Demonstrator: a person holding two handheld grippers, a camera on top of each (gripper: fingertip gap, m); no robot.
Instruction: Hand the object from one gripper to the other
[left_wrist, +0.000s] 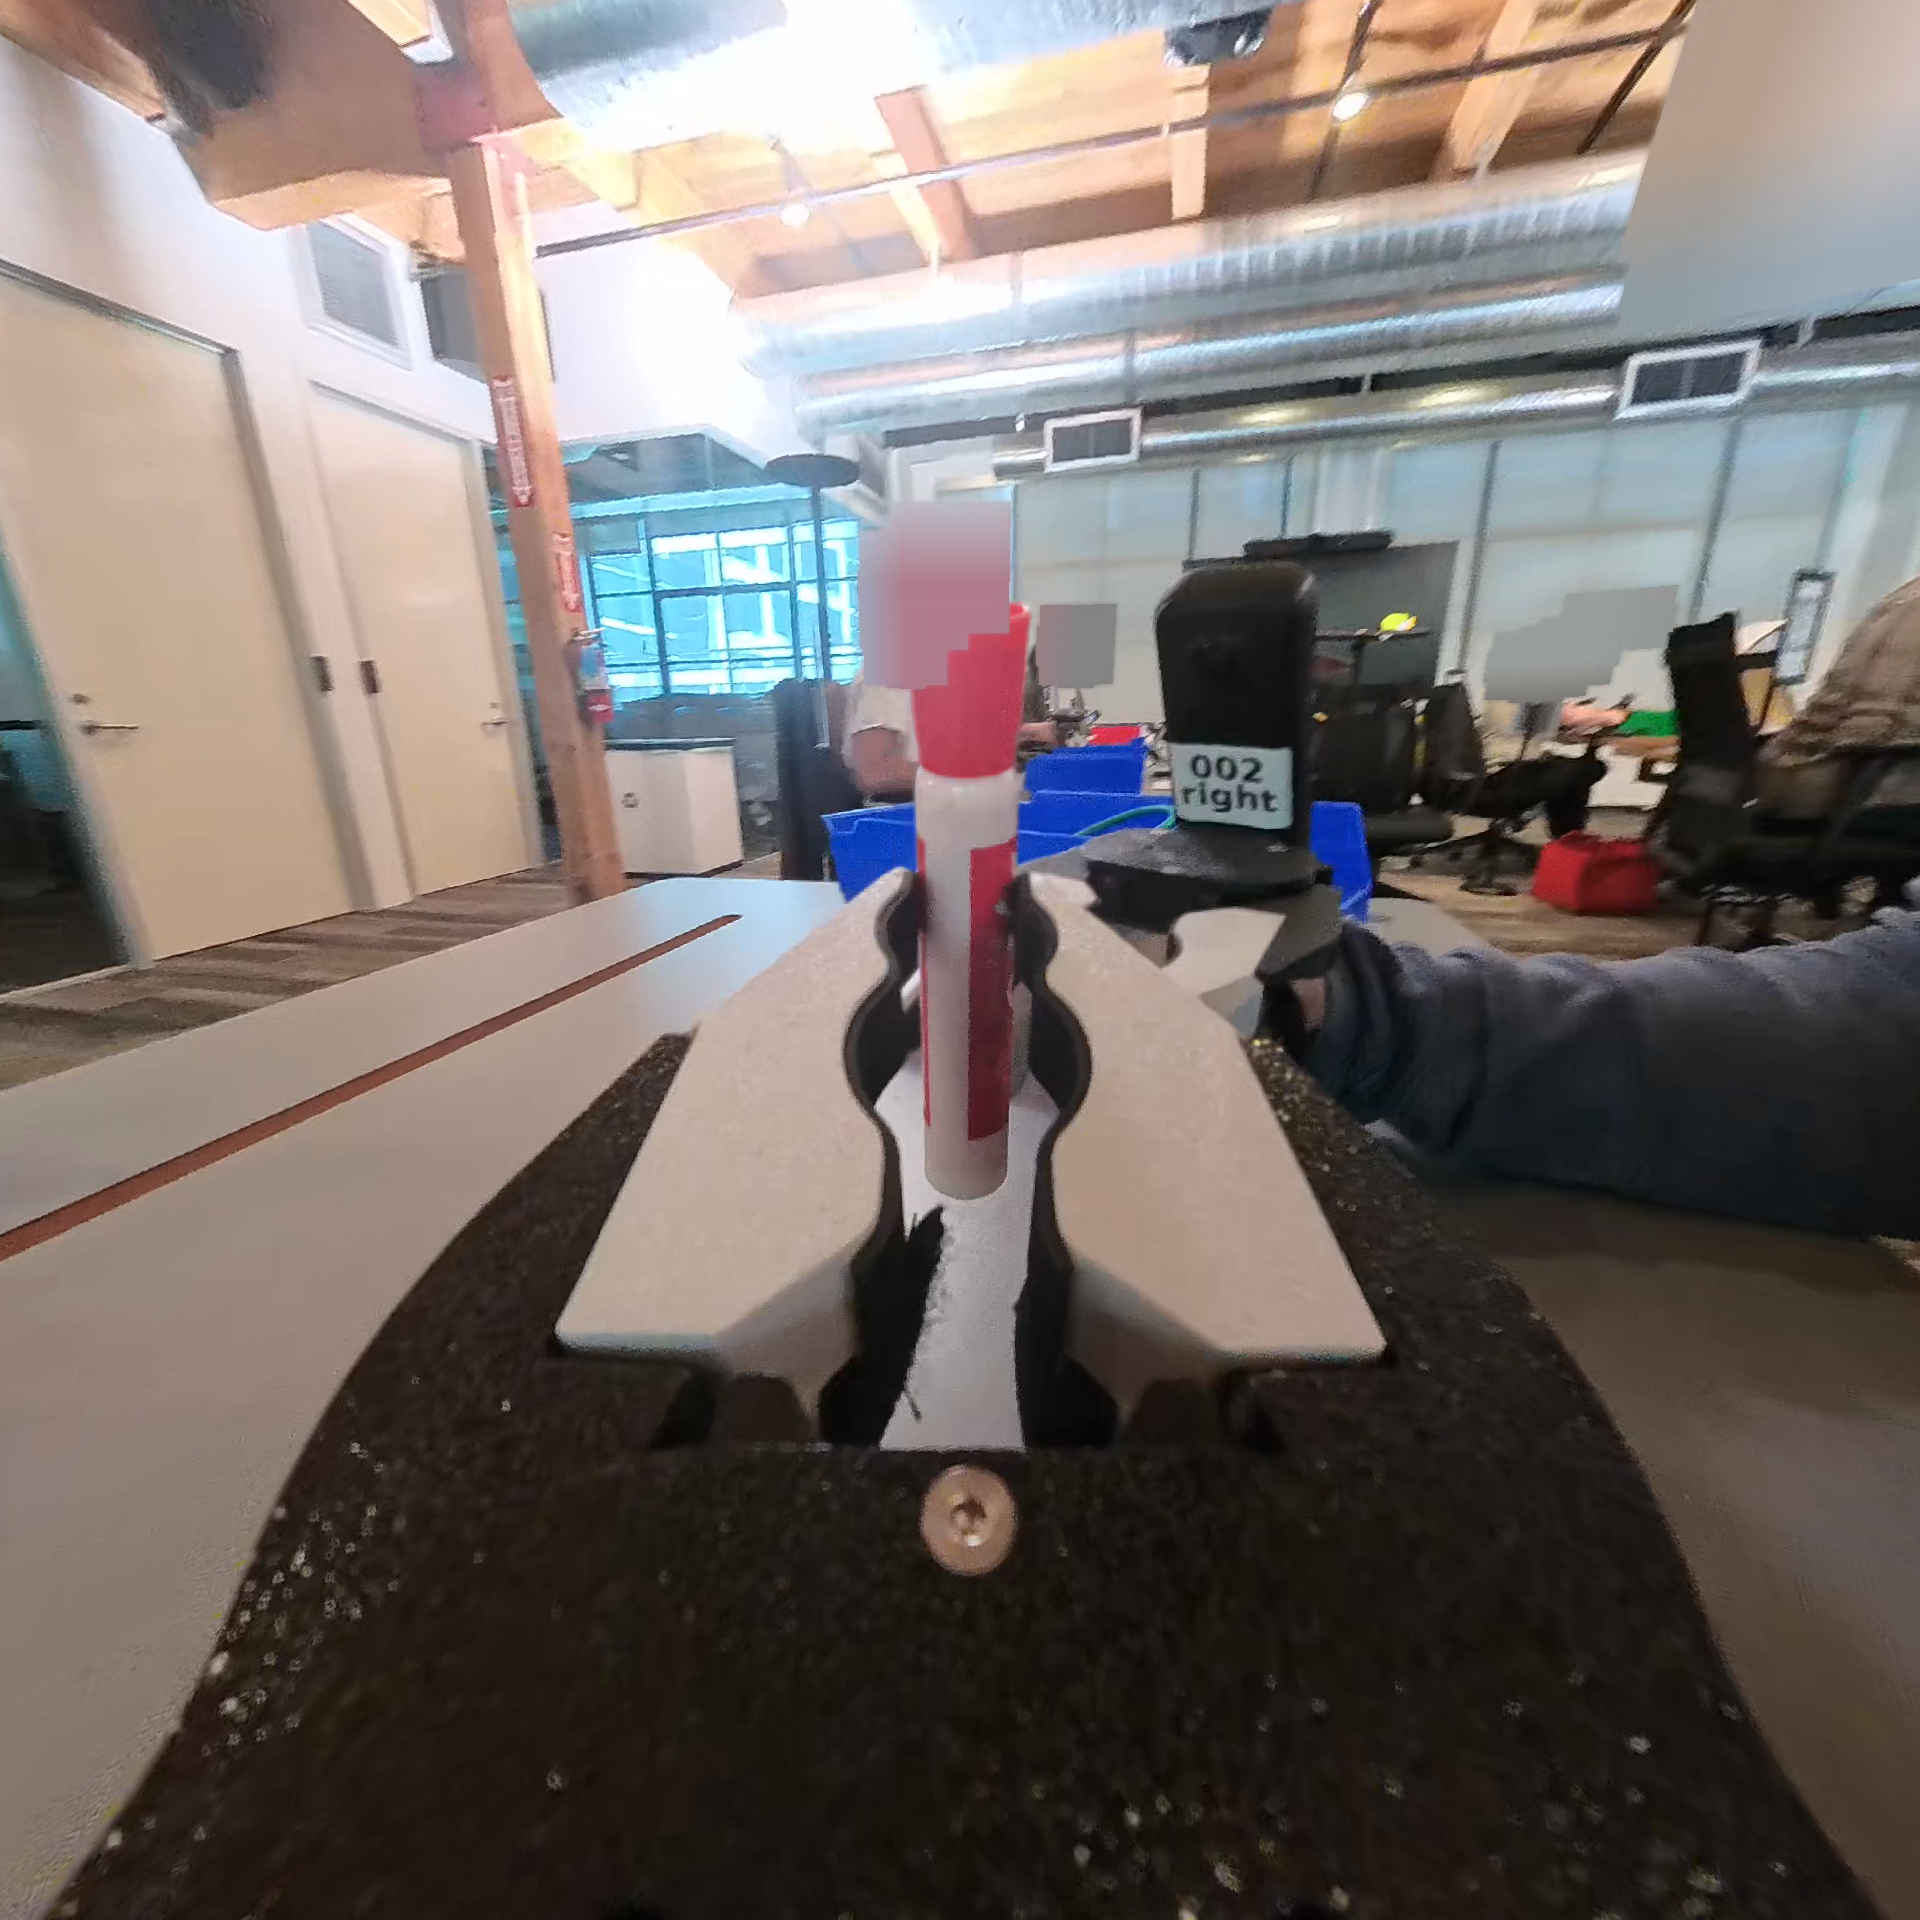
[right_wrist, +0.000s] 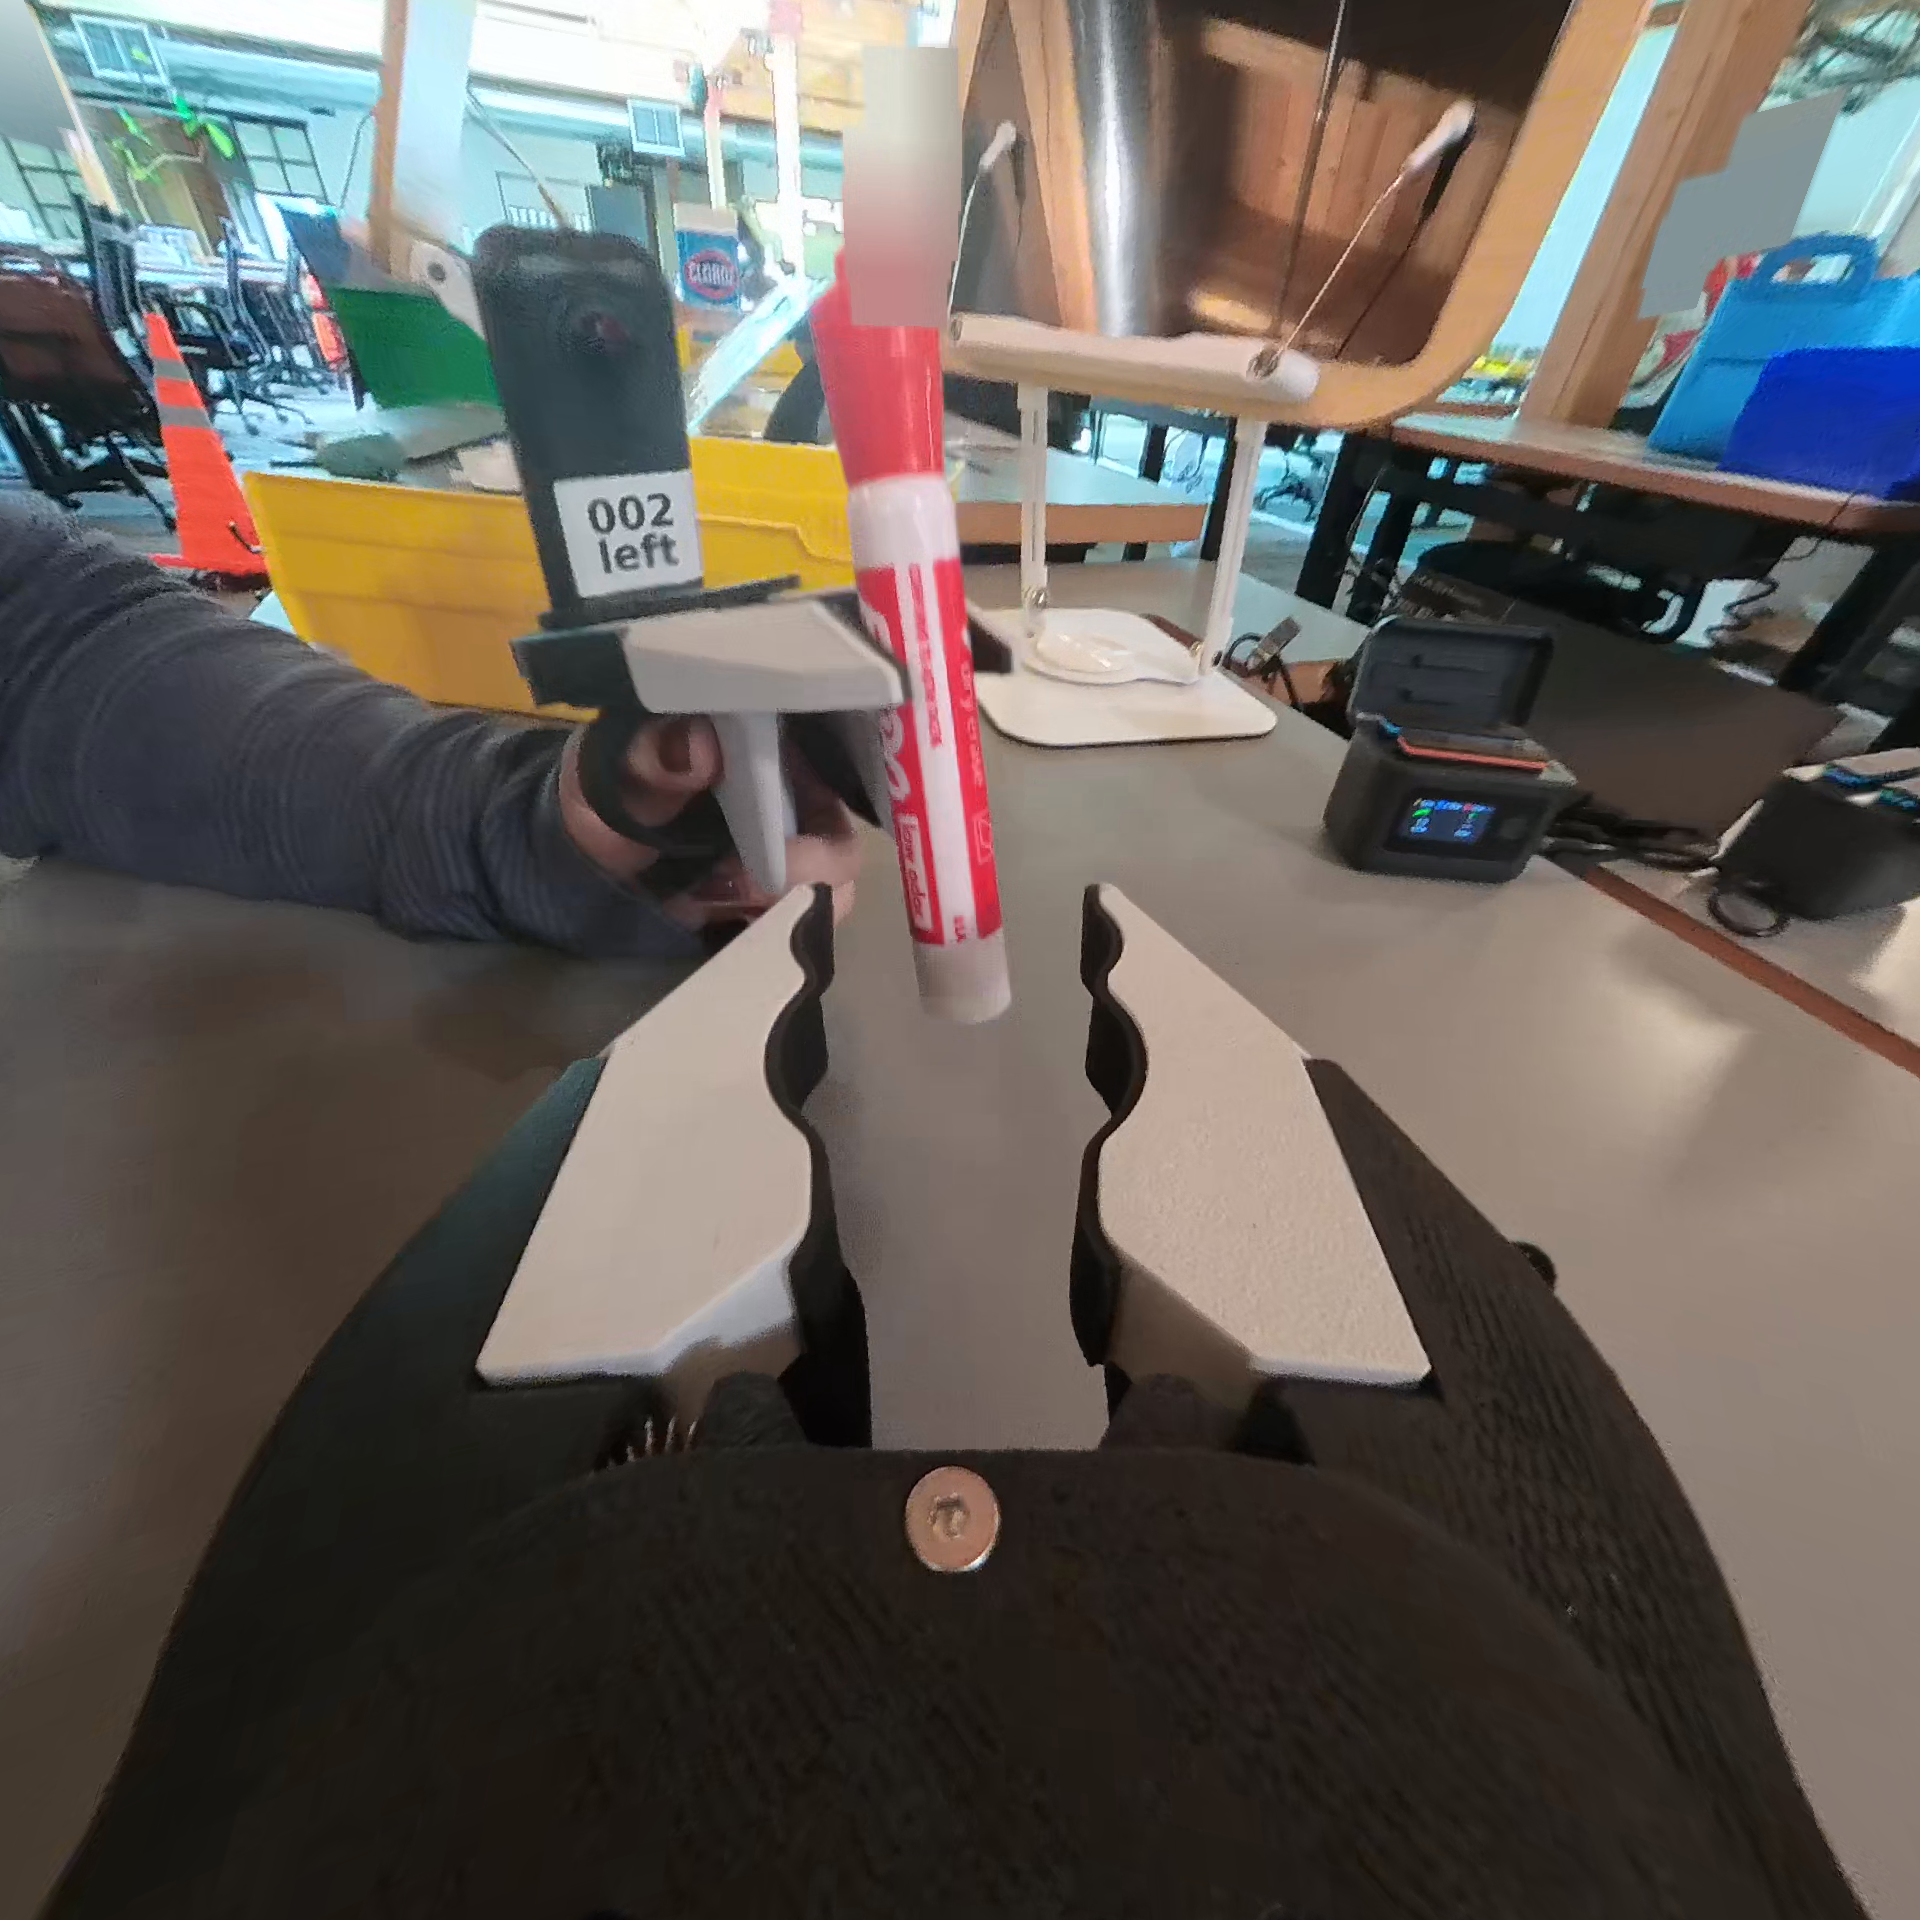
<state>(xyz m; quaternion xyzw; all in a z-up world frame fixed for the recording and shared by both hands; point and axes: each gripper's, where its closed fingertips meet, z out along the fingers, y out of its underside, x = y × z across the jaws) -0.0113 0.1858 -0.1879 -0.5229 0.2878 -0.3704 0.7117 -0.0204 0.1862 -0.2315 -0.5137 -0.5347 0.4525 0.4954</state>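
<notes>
Left gripper (left_wrist: 966, 914) pinching marker (right_wrist: 920, 644) upright, right gripper (right_wrist: 956, 904) gaping wide just near it; risking knocking it askew closing off-centre

You see a marker (right_wrist: 920, 665) with a red cap, white barrel and red-and-white label, held between the left gripper (left_wrist: 964, 914)'s pale grey fingers (left_wrist: 769, 1132) with black wavy pads, while far left sit a yellow bin (right_wrist: 416, 582) and an orange cone (right_wrist: 192, 457) over the grey table (right_wrist: 1455, 1091).
</notes>
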